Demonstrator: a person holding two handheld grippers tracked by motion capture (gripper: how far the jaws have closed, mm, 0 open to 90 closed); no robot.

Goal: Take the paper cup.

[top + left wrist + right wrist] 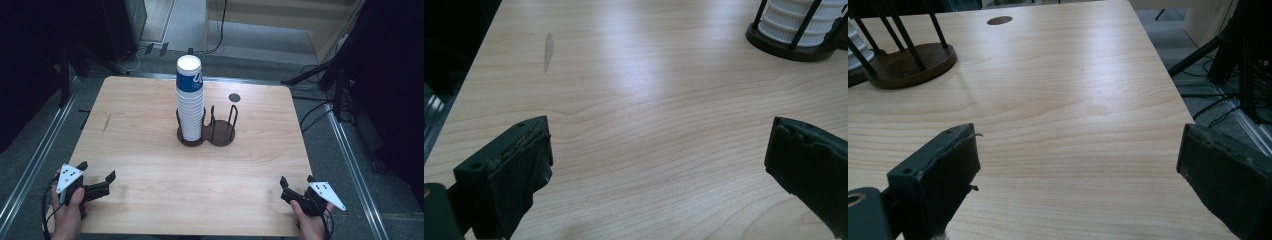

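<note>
Both the left gripper (96,171) and right gripper (297,180) rested on the worktop (150,130), fingers apart, well short of the cup stack (189,97).

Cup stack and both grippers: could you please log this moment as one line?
cup stack: upright in holder, left ring | left gripper: open, empty | right gripper: open, empty

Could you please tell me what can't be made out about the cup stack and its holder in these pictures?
- Cup stack: the number of cups is too fine to count in the high view; the left gripper view cuts it off at the top edge.
- Logo on the top cup: too small to read.
- Holder: the right gripper view's left edge crops it.
</note>
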